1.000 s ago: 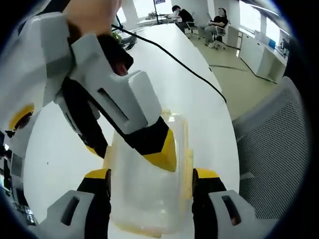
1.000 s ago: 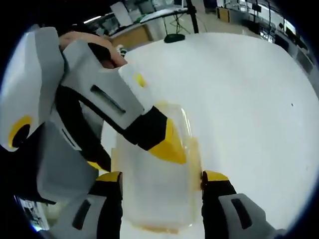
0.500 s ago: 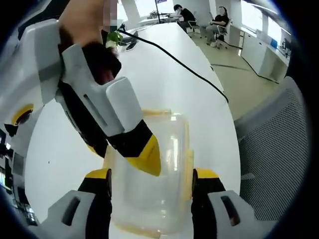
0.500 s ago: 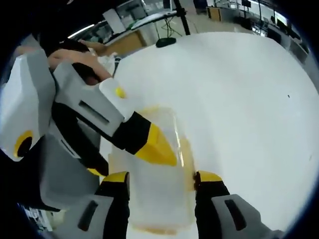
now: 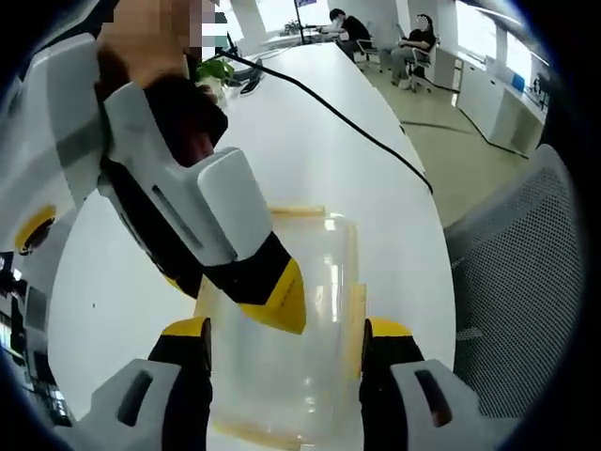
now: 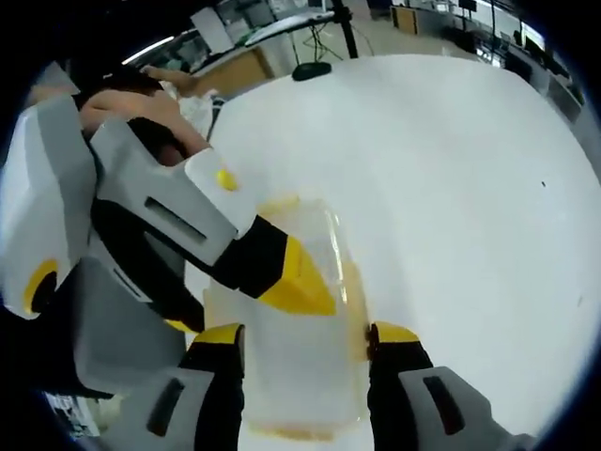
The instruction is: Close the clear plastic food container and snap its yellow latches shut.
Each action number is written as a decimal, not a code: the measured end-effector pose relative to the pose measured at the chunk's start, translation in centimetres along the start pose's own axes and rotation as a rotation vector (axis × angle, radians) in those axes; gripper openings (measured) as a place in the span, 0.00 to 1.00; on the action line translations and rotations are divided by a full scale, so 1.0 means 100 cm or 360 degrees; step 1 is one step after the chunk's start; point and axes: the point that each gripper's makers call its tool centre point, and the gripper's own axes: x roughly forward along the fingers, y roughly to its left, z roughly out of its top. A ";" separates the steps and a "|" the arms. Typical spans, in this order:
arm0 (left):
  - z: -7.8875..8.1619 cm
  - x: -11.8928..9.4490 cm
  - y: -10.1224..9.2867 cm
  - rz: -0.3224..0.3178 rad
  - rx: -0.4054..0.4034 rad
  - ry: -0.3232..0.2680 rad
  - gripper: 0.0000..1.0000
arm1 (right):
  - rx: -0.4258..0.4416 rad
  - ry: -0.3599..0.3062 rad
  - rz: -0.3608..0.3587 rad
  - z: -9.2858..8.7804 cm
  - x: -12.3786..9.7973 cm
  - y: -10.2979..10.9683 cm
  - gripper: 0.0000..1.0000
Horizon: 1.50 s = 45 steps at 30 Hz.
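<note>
container (image 5: 282, 338) clear, lid down, yellow latches (image 5: 355, 315) along sides, on white desk (image 5: 310, 160) | my left fingers (image 5: 284, 340) spread, straddling it | my right fingers (image 6: 302, 346) spread, straddling it | black cable (image 5: 347, 127) beyond

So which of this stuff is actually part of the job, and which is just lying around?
Part of the job:
container
yellow latch
left gripper
right gripper

Just lying about:
black cable
mesh chair
plant
seated people
lamp base
All on or beside the white table.
</note>
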 end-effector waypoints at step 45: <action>0.001 0.005 0.002 0.0079 0.0150 -0.0008 0.53 | -0.0206 0.0305 0.0042 0.006 0.000 -0.010 0.49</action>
